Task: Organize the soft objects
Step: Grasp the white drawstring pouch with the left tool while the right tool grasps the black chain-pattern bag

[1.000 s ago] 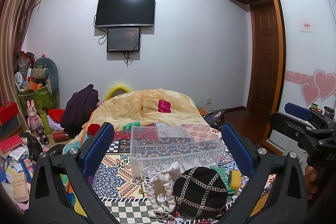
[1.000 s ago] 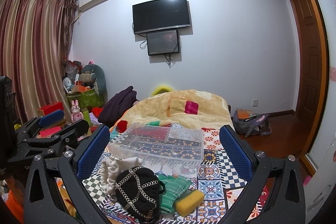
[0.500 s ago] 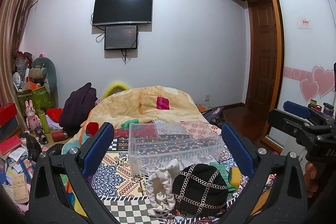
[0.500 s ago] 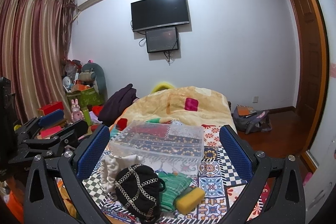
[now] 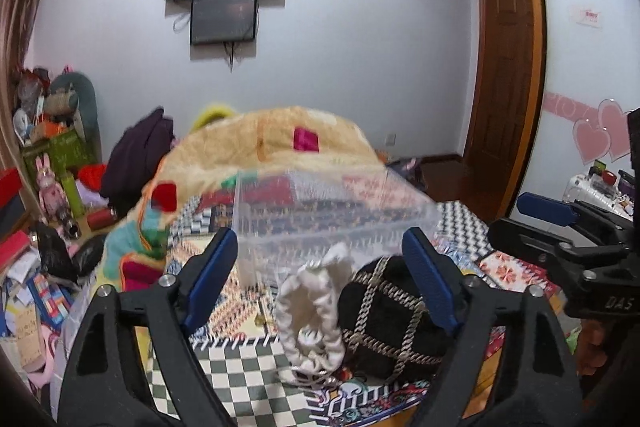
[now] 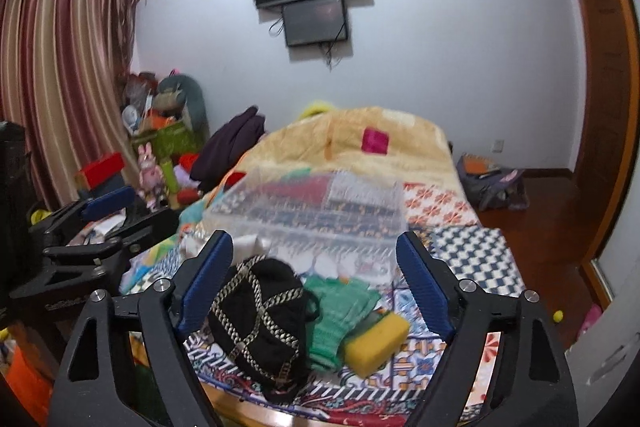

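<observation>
A clear plastic bin stands on the patterned bedspread; it also shows in the right wrist view. In front of it lie a cream knitted item, a black hat with metal chains, a green knitted cloth and a yellow sponge. My left gripper is open and empty, just above the cream item and the hat. My right gripper is open and empty, above the hat and the green cloth. Each gripper shows at the edge of the other's view.
A beige quilt and a dark garment lie further up the bed. Toys, boxes and clutter fill the floor at left. A bag lies on the wood floor at right, near a door.
Both grippers have moved forward and down toward the pile of soft items; the bin and items look larger and closer. Both jaws stay open.
</observation>
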